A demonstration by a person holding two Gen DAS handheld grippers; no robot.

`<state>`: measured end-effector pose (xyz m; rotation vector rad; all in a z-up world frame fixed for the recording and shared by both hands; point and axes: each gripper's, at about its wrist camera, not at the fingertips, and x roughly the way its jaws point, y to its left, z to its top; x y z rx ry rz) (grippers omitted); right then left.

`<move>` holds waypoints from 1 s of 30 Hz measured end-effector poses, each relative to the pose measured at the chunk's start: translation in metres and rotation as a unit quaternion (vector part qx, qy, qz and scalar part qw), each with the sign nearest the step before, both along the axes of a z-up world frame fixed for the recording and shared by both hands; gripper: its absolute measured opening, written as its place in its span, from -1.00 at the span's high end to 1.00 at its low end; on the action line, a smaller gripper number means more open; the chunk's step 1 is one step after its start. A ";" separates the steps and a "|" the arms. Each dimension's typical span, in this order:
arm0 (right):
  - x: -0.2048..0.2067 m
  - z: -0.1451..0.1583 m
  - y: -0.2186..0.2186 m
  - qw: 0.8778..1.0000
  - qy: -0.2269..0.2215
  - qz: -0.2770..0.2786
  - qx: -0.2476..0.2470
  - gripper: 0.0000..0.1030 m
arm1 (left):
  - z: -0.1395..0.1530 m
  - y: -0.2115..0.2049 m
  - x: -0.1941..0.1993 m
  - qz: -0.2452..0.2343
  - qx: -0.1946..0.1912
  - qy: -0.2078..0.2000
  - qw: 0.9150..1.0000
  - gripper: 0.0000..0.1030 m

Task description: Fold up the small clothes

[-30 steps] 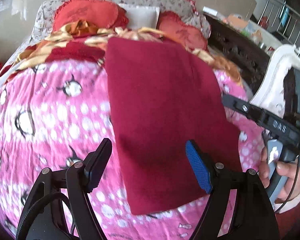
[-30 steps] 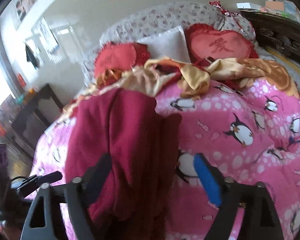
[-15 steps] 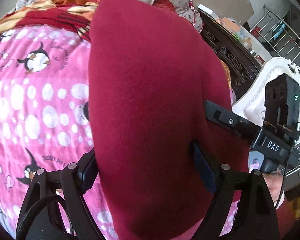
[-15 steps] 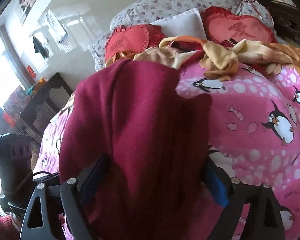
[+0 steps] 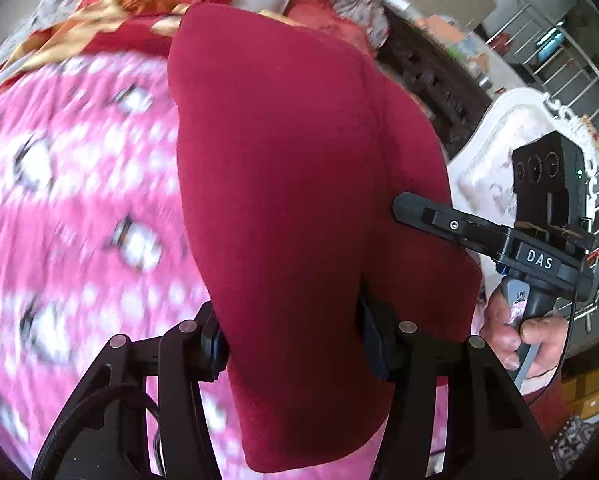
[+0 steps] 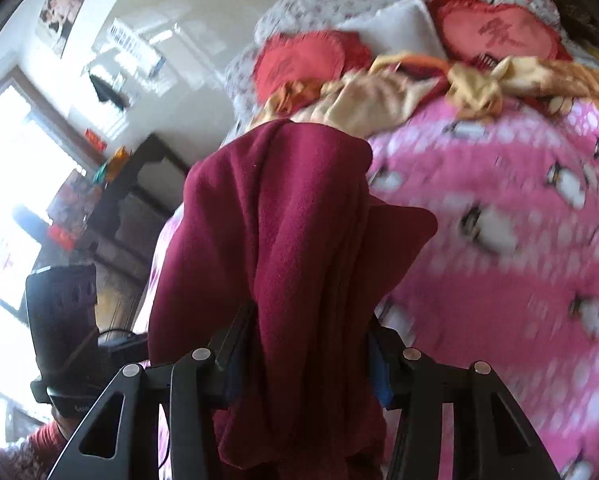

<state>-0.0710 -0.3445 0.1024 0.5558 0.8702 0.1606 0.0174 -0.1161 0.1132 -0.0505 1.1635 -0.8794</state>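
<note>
Now both tools have just been closing on the near end of the red cloth: the left tool and right tool each pinch it, part-shut, lifting that end off the bed. Its long axis runs away toward the pillows. Next, I judge, carry the held end forward and lay it on the far end
</note>
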 end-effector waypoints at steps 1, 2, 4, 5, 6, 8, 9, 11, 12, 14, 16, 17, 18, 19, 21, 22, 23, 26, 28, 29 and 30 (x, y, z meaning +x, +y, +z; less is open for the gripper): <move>-0.005 -0.004 0.008 1.000 0.006 0.004 0.000 0.05 | -0.002 0.009 -0.010 0.002 0.012 0.005 1.000 -0.03; -0.009 -0.010 0.016 1.000 0.014 0.008 -0.001 0.05 | -0.005 0.014 -0.015 0.004 0.022 0.008 1.000 -0.03; -0.014 -0.030 0.030 0.999 0.032 0.013 0.001 0.02 | -0.018 0.024 -0.027 0.015 0.045 0.012 0.999 -0.03; -0.014 -0.045 0.037 0.999 0.049 0.012 -0.002 -0.04 | -0.030 0.028 -0.031 0.021 0.059 0.017 0.998 -0.03; -0.013 -0.055 0.041 0.998 0.062 0.007 -0.013 -0.09 | -0.041 0.030 -0.034 0.029 0.072 0.025 0.997 -0.04; -0.012 -0.067 0.047 0.996 0.077 0.000 -0.042 -0.18 | -0.052 0.034 -0.035 0.051 0.079 0.020 0.995 -0.23; -0.015 -0.064 0.047 0.996 0.072 -0.004 -0.045 -0.19 | -0.053 0.037 -0.038 0.059 0.075 0.014 0.995 -0.32; -0.021 -0.051 0.049 0.996 0.060 -0.009 -0.063 -0.20 | -0.049 0.042 -0.044 0.070 0.082 -0.001 0.994 -0.43; -0.027 -0.039 0.051 0.995 0.049 -0.008 -0.082 -0.20 | -0.045 0.043 -0.046 0.076 0.091 -0.015 0.993 -0.48; -0.037 -0.020 0.056 0.994 0.031 0.001 -0.109 -0.21 | -0.039 0.047 -0.050 0.086 0.107 -0.047 0.989 -0.48; -0.046 -0.006 0.066 0.991 0.014 0.022 -0.129 -0.20 | -0.033 0.048 -0.051 0.093 0.118 -0.068 0.986 -0.48; -0.050 -0.001 0.070 0.990 0.005 0.032 -0.138 -0.20 | -0.034 0.053 -0.053 0.096 0.121 -0.074 0.985 -0.48; -0.053 0.004 0.079 0.988 -0.006 0.043 -0.147 -0.20 | -0.033 0.054 -0.053 0.100 0.124 -0.080 0.984 -0.48; -0.054 0.008 0.087 0.987 -0.016 0.051 -0.152 -0.20 | -0.031 0.058 -0.054 0.105 0.126 -0.089 0.982 -0.48; -0.057 0.010 0.104 0.985 -0.029 0.063 -0.160 -0.05 | -0.029 0.061 -0.056 0.116 0.129 -0.102 0.980 -0.48; -0.060 0.008 0.110 0.984 -0.034 0.063 -0.166 -0.02 | -0.029 0.059 -0.054 0.120 0.129 -0.105 0.979 -0.48; -0.059 0.005 0.115 0.982 -0.033 0.064 -0.173 0.01 | -0.028 0.060 -0.054 0.125 0.129 -0.107 0.978 -0.48; -0.059 -0.012 0.122 0.981 -0.007 0.070 -0.183 0.07 | -0.026 0.056 -0.052 0.138 0.132 -0.114 0.975 -0.48; -0.058 -0.026 0.120 0.976 0.015 0.062 -0.208 0.09 | -0.024 0.059 -0.053 0.141 0.133 -0.119 0.974 -0.48; -0.057 -0.032 0.118 0.975 0.024 0.057 -0.211 0.10 | -0.023 0.060 -0.054 0.144 0.134 -0.122 0.973 -0.48; -0.058 -0.039 0.113 0.976 0.033 0.048 -0.212 0.10 | -0.023 0.060 -0.054 0.145 0.134 -0.123 0.973 -0.48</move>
